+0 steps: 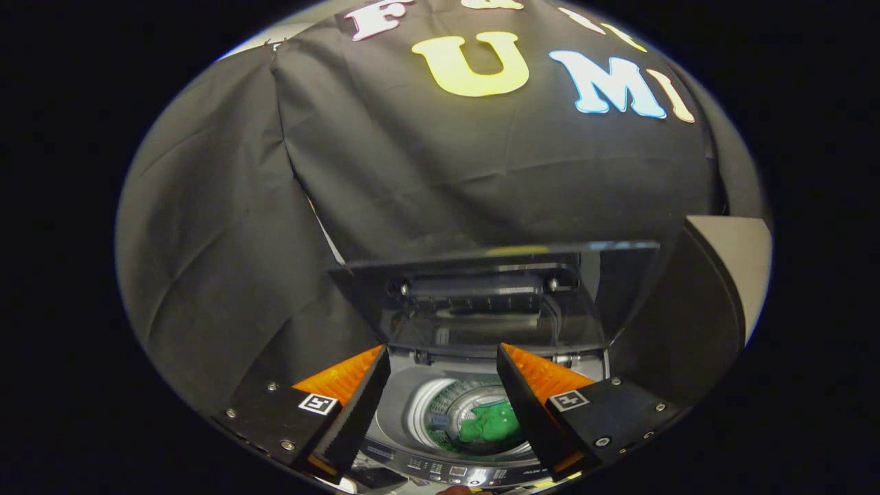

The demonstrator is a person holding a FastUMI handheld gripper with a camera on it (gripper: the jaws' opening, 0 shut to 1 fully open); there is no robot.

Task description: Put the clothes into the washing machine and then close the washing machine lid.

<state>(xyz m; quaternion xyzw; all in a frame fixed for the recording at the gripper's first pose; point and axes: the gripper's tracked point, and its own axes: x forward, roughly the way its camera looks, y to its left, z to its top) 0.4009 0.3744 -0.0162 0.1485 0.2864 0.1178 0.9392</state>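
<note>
Gripper [443, 350] spread wide and empty above my washing machine [474, 474]; green clothes [489, 425] lie in the drum, lid [474, 295] standing upright beyond.

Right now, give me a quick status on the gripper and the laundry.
Gripper open, holding nothing, above the washing machine. Green garment in the drum. Lid up, not yet closed. Nothing blocking it.

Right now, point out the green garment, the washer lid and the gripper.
green garment [489, 423], gripper view, middle of the cloth in the drum.
washer lid [481, 302], gripper view, raised panel's underside.
gripper [443, 381], gripper view, open gap between fingertips.
</note>
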